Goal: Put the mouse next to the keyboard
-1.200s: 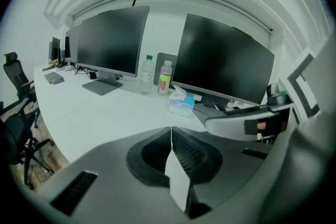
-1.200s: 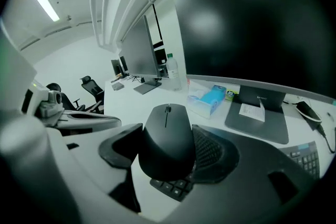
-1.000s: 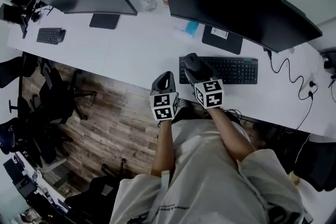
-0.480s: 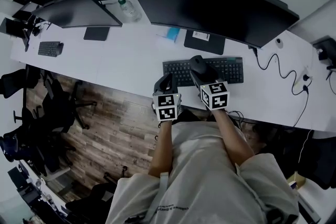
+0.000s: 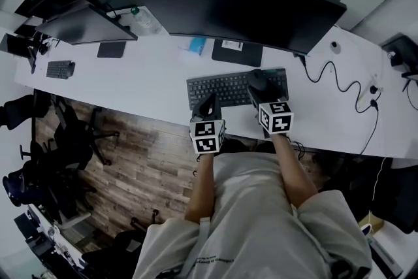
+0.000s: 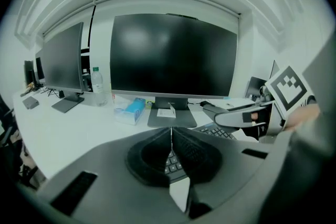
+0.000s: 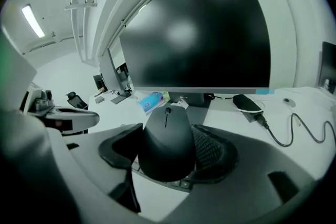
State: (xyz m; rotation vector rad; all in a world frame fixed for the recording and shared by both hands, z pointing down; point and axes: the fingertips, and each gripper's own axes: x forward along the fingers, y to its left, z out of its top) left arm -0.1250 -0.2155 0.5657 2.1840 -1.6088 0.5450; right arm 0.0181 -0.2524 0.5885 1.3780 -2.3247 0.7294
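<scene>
A black mouse is clamped between the pads of my right gripper, which is shut on it. In the head view the mouse hangs over the right part of the black keyboard, with the right gripper behind it. A few keys of the keyboard show under the mouse. My left gripper is shut and empty at the keyboard's front left edge. In its own view the left gripper has its pads pressed together over the keys.
A wide curved monitor stands behind the keyboard on the white desk, its base close by. A blue tissue box, a water bottle and a second monitor are to the left. Cables run at the right.
My right gripper has carried the mouse from over the keyboard's left end toward its right end. The left gripper has stayed shut near the desk's front edge.
</scene>
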